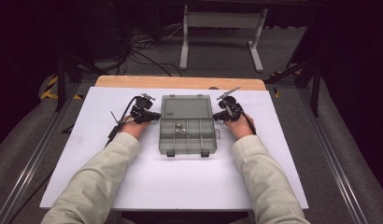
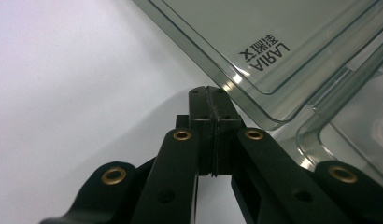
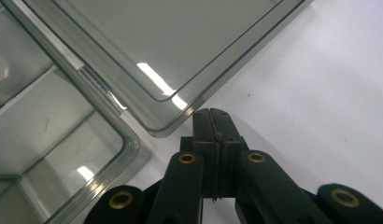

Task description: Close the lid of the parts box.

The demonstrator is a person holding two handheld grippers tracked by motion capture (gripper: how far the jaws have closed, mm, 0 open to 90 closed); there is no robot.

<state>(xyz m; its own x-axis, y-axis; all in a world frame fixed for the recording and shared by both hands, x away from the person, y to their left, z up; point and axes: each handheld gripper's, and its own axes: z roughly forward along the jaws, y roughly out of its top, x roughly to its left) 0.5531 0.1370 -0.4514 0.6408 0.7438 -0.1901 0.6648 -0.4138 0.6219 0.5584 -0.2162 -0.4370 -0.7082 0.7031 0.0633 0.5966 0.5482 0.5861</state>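
— How do the jaws stand?

— Both pairs pressed together, holding nothing. The left gripper (image 2: 210, 95) tips sit just beside the corner of the open lid (image 2: 255, 42); the right gripper (image 3: 211, 116) tips sit just beside the lid's opposite corner.

— And the box?

— One clear compartment box (image 1: 187, 135) lies flat at the middle of the white table (image 1: 273, 154), lid laid back away from the person, one gripper at either side near the hinge line.

— Room to move?

— Bare white surface outward of both hands and in front of the box.

— Contents?

— Three small metal pieces (image 1: 180, 128) in the middle compartments.
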